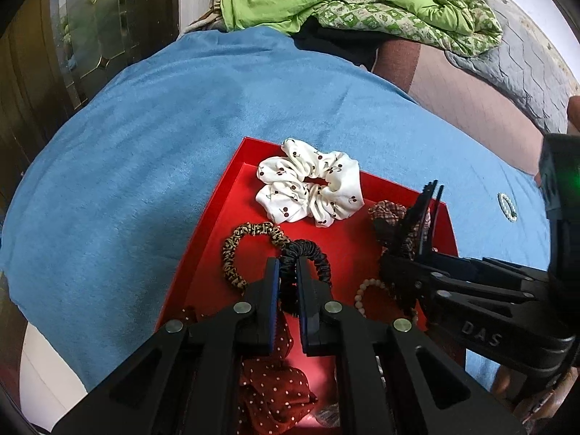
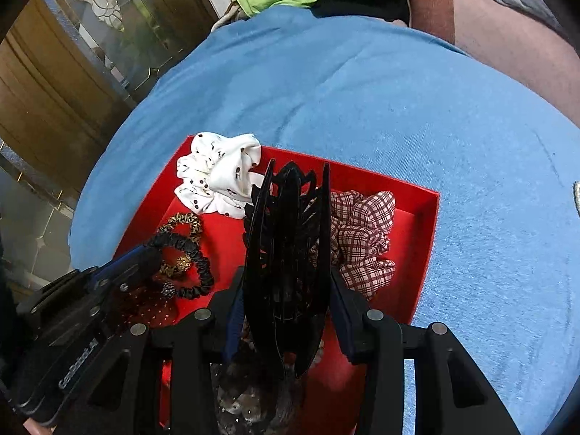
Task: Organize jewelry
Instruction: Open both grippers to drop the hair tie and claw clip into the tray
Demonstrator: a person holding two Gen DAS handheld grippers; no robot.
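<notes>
A red tray [image 1: 217,217] [image 2: 417,195] lies on a blue cloth and holds several hair items. My left gripper [image 1: 288,264] [image 2: 145,255] is shut on a thin black scrunchie [image 1: 315,253] [image 2: 195,257] over the tray's near left part. My right gripper [image 2: 286,275] [image 1: 406,264] is shut on a black claw clip [image 2: 286,224] [image 1: 422,214], which stands upright above the tray. In the tray lie a white cherry-print scrunchie [image 1: 308,185] [image 2: 217,177], a leopard hair tie [image 1: 235,253] [image 2: 185,223], a plaid scrunchie [image 2: 362,232] [image 1: 380,212], a bead bracelet [image 1: 369,286] and a red dotted scrunchie [image 1: 275,391].
A small pearl ring [image 1: 506,206] lies on the blue cloth [image 1: 145,145] to the right of the tray. A green quilt [image 1: 362,0] is heaped beyond the cloth. A wood and glass cabinet [image 1: 83,36] stands at the left.
</notes>
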